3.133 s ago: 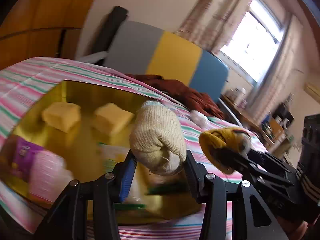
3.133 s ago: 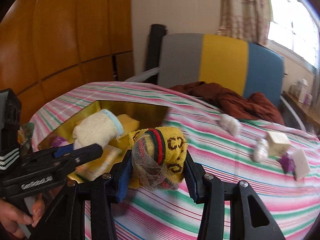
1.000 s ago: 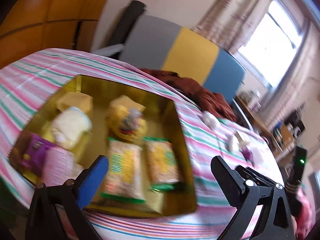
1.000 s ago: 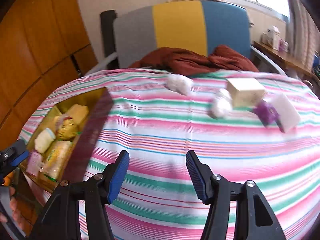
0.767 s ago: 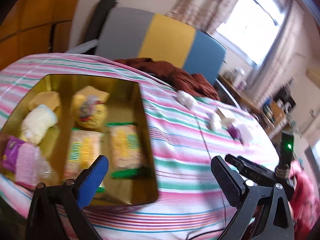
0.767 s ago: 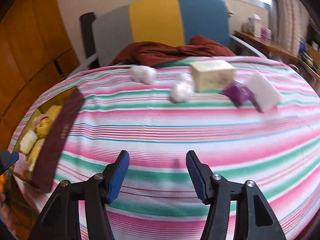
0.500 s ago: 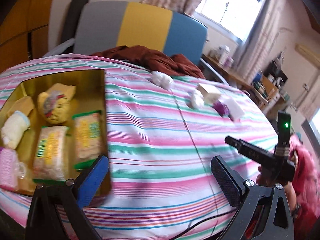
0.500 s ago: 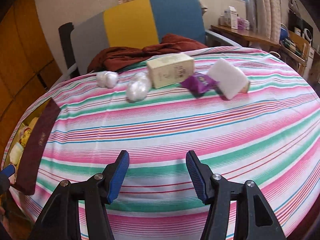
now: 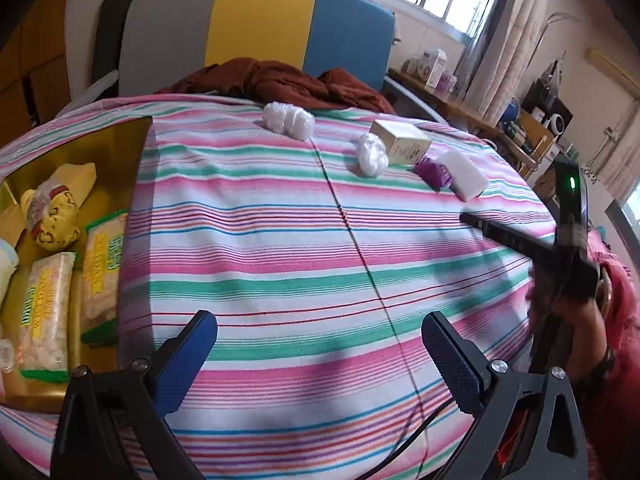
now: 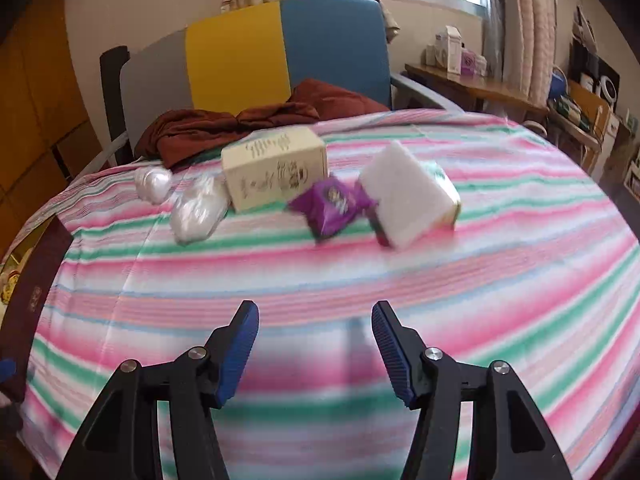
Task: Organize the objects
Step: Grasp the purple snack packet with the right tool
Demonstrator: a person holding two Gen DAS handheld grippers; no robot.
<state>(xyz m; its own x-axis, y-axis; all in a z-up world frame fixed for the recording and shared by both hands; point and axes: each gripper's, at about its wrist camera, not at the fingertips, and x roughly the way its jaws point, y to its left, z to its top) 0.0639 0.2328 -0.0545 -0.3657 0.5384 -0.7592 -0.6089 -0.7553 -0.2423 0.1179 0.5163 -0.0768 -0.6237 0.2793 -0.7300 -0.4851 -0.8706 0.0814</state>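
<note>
- Two grippers hover empty over the striped tablecloth [image 9: 280, 248]: the left gripper [image 9: 320, 344] has its blue ribbed pads spread wide, the right gripper [image 10: 316, 344] stands about half open.
- Five loose things sit far across the cloth — a cream carton [image 10: 276, 168] with dark print too blurred to read, a crinkly purple packet [image 10: 328, 204] touching a white rectangular block [image 10: 408, 196], and two wads of clear crumpled plastic [image 10: 198, 208].
- Only the left wrist view shows inside the gold-lined box [image 9: 108, 140]: two flat snack packs [image 9: 46, 312] with green ends and yellow lettering I cannot make out, and a knitted yellow bundle [image 9: 54, 212].
- From the right wrist view the box shows just its dark maroon outer wall at the left edge.
- Behind the table, rumpled rust-brown cloth [image 10: 224, 124] lies on a grey, yellow and blue chair [image 10: 256, 52].
</note>
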